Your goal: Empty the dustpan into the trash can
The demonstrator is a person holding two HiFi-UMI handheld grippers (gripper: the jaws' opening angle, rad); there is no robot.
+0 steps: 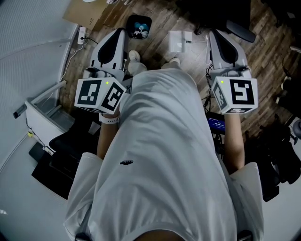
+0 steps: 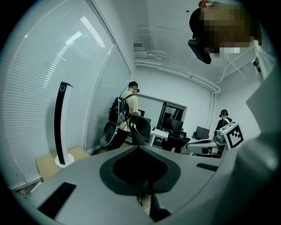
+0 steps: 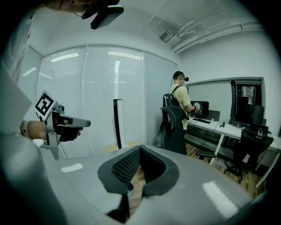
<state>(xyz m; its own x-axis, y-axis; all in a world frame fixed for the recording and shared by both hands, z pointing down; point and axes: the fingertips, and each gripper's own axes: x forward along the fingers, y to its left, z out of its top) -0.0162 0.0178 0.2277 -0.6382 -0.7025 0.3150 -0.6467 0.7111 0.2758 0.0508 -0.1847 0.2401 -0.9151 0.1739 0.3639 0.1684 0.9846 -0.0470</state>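
Observation:
I cannot make out a dustpan in any view. A small black bin (image 1: 139, 26) with blue and white scraps inside stands on the wooden floor ahead of the person's feet. My left gripper (image 1: 120, 32) is held out at the left, shut and empty, its marker cube (image 1: 99, 95) near the wrist. The right gripper (image 1: 218, 34) is level with it at the right, also shut with nothing held. In the left gripper view my left gripper's (image 2: 139, 148) jaws meet, and the right gripper (image 2: 206, 146) hangs beside it. In the right gripper view the right gripper's (image 3: 140, 148) jaws are together.
A white boxy object (image 1: 181, 41) with a cable lies on the floor between the grippers. Cardboard (image 1: 87, 13) lies far left. A person with a backpack (image 2: 126, 112) stands by desks. An office chair (image 3: 173, 127) and a tall black stand (image 3: 117, 123) are ahead.

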